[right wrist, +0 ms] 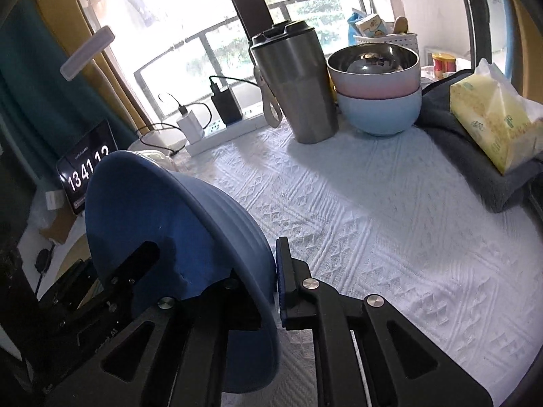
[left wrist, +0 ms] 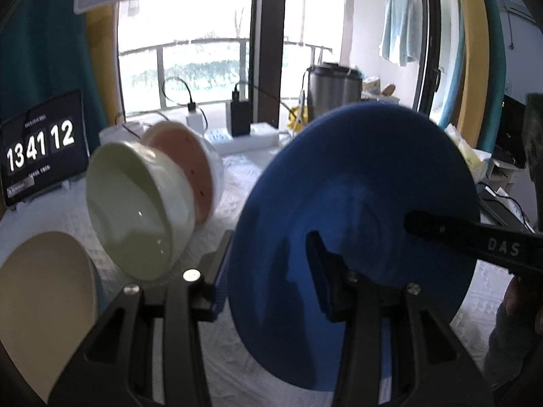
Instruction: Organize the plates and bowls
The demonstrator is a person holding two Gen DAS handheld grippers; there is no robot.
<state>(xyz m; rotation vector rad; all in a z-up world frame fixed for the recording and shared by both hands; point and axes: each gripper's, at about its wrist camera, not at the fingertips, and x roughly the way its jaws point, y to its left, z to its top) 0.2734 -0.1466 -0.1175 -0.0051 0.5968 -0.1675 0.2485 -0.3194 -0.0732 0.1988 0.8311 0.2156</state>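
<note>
Both grippers clamp the blue plate (left wrist: 356,203) held on edge above the tablecloth (right wrist: 373,220), the left gripper (left wrist: 271,264) at lower centre, the right gripper (right wrist: 217,251) at lower left.

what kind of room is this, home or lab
Most likely a lived-in home room beside a balcony, not a lab: a towel hangs outside the glass door, a tissue pack and steel tumbler crowd the cloth-covered table, with curtains at the window.

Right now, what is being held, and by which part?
The blue plate, upright, is pinched at its rim by the right gripper. The left gripper straddles the rim too; whether it presses is unclear.
</note>
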